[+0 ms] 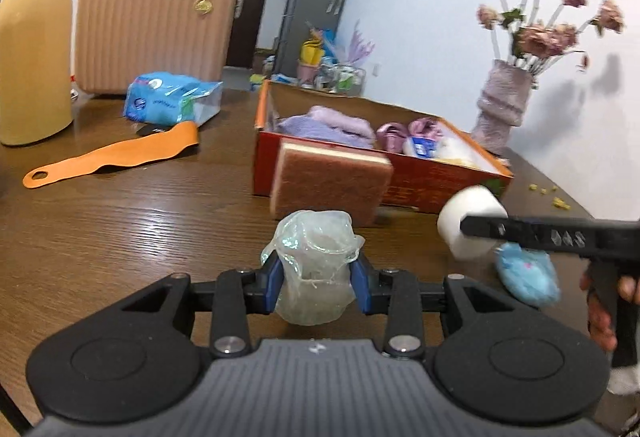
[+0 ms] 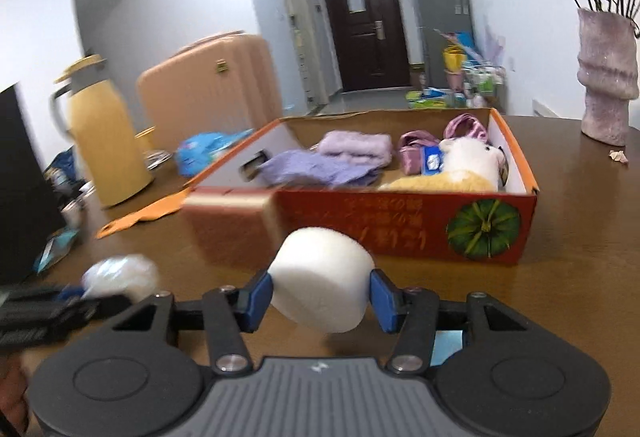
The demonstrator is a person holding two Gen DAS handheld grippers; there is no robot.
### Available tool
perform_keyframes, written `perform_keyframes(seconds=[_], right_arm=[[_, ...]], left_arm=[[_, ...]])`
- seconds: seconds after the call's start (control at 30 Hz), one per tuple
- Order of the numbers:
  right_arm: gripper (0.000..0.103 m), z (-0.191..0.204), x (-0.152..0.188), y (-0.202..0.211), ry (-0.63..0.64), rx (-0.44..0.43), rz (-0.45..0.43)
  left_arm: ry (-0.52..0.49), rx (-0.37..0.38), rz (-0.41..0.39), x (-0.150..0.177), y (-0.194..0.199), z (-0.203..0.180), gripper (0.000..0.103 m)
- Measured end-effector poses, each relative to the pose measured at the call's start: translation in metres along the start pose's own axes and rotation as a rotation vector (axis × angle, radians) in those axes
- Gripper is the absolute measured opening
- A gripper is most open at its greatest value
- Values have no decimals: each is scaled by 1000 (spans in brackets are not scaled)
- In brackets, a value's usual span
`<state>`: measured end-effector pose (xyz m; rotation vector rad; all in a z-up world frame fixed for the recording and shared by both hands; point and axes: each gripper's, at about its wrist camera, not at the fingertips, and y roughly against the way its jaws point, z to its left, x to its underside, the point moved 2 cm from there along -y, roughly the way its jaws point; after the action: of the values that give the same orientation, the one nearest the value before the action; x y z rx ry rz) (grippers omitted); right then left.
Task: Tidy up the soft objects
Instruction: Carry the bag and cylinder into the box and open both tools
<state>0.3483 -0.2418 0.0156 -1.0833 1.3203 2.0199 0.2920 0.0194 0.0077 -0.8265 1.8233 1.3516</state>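
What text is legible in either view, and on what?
Nothing reads cleanly.
Red box front: yellow characters, blurred, unreadable.
Blue pack: print too blurred.
Small blue-white packet in the box: too small.
Right gripper finger side: embossed marks, not legible.
Suitcase: gold badge, no readable text.

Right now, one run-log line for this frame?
left gripper: shut on clear squishy lump | right gripper: shut on white foam cylinder | red box: open, ahead | sponge: leaning on box
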Motion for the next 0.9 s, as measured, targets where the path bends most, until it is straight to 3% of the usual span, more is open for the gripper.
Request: perform_keyframes(seconds=[0.13, 0.23, 0.37, 0.5, 0.67, 0.77, 0.83, 0.9], right_arm=[[52, 9, 18, 30, 18, -16, 21], [53, 10, 17, 43, 22, -8, 0], [53, 8, -15, 55, 57, -36, -92], [53, -2, -72, 25, 96, -63, -104], [53, -27, -129, -58, 27, -69, 24], [53, -30, -136, -106, 33, -71, 185], [54, -35, -137, -130, 1, -118, 291], [58, -38, -136, -148, -13, -111, 346]], left_arm=[[-27, 25, -3, 6, 6, -14, 36], [-50, 9, -67, -9, 13, -18, 36], [-100, 29, -179, -60, 14, -17, 36], [-122, 48, -132, -118, -30, -12, 36], [-185, -15, 8, -149, -117, -6, 37], [-183, 0, 144, -145, -157, -2, 38], [-232, 17, 178, -139, -168, -6, 49], [-259, 11, 160, -133, -170, -6, 60]])
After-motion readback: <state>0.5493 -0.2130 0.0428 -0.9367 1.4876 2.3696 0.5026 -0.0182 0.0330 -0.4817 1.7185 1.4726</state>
